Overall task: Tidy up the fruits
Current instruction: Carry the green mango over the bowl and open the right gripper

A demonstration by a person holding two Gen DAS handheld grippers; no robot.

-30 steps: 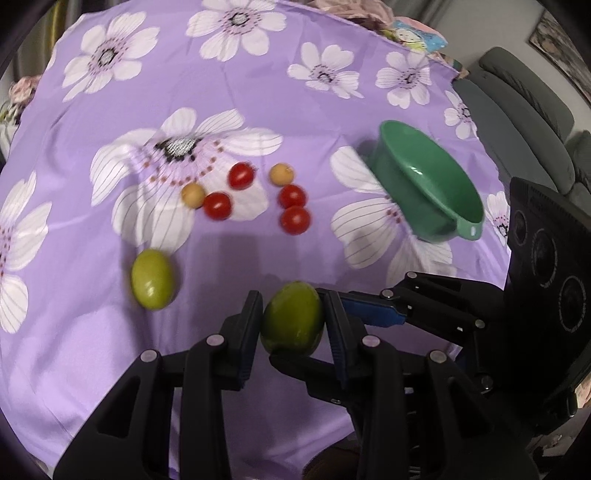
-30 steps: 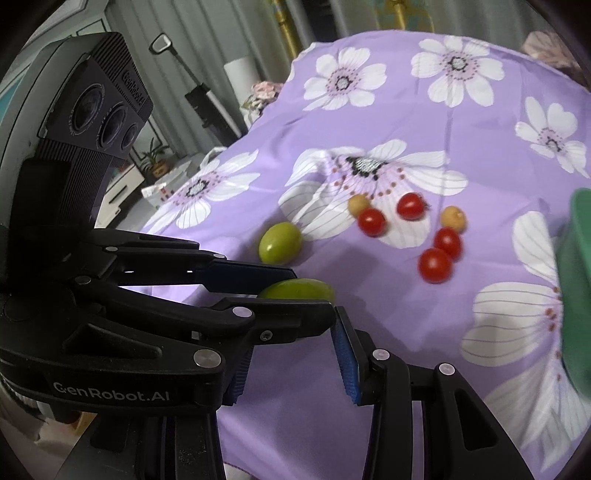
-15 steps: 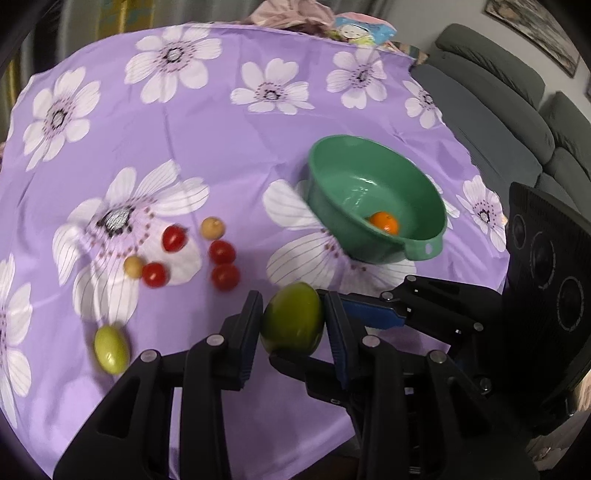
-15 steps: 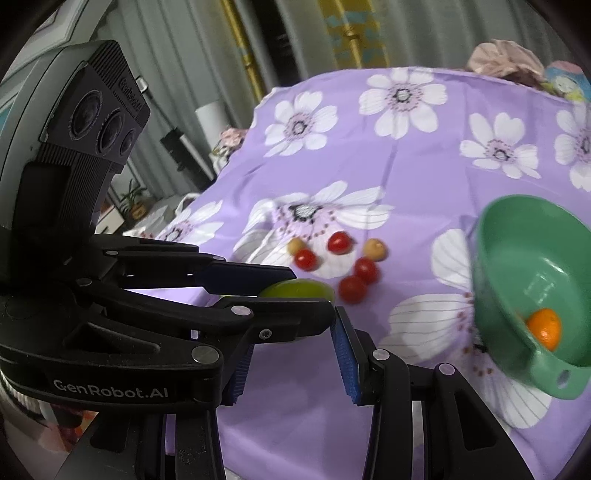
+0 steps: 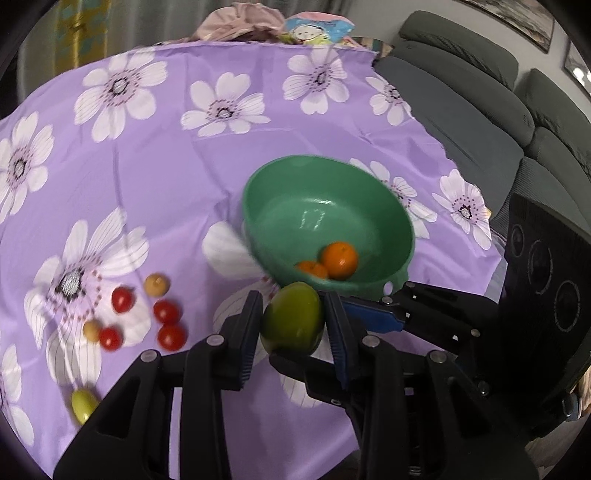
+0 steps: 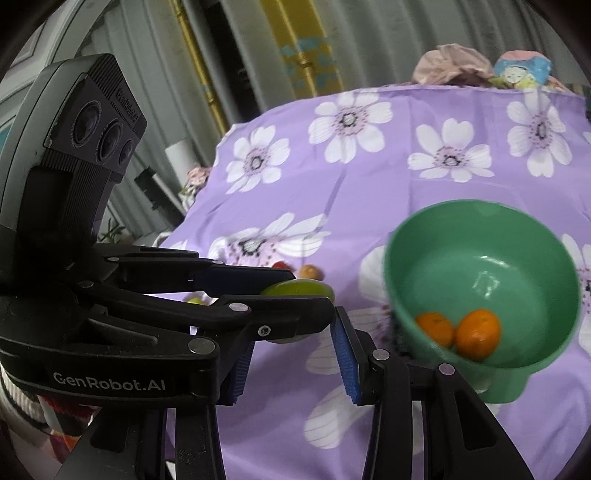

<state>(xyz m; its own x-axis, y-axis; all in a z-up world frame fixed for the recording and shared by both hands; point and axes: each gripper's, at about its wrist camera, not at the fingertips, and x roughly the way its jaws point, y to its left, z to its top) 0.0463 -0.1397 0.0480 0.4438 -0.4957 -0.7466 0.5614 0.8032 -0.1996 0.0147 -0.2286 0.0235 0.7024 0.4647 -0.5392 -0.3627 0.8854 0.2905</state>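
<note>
My left gripper is shut on a green mango and holds it above the purple flowered cloth, just in front of the near rim of the green bowl. Two oranges lie in the bowl. The mango also shows in the right wrist view, partly hidden behind the left gripper's fingers. My right gripper is open and empty, close to the right of the left one; the bowl is ahead to its right. A second green fruit lies at the near left.
Several red cherry tomatoes and two small yellowish fruits lie on the cloth left of the bowl. A grey sofa stands beyond the table's right edge. Cloth items and a printed bag sit at the far edge.
My left gripper has carried the mango up and to the right, from beside the loose fruits to the bowl's near rim. The right gripper moved along with it and stays open.
</note>
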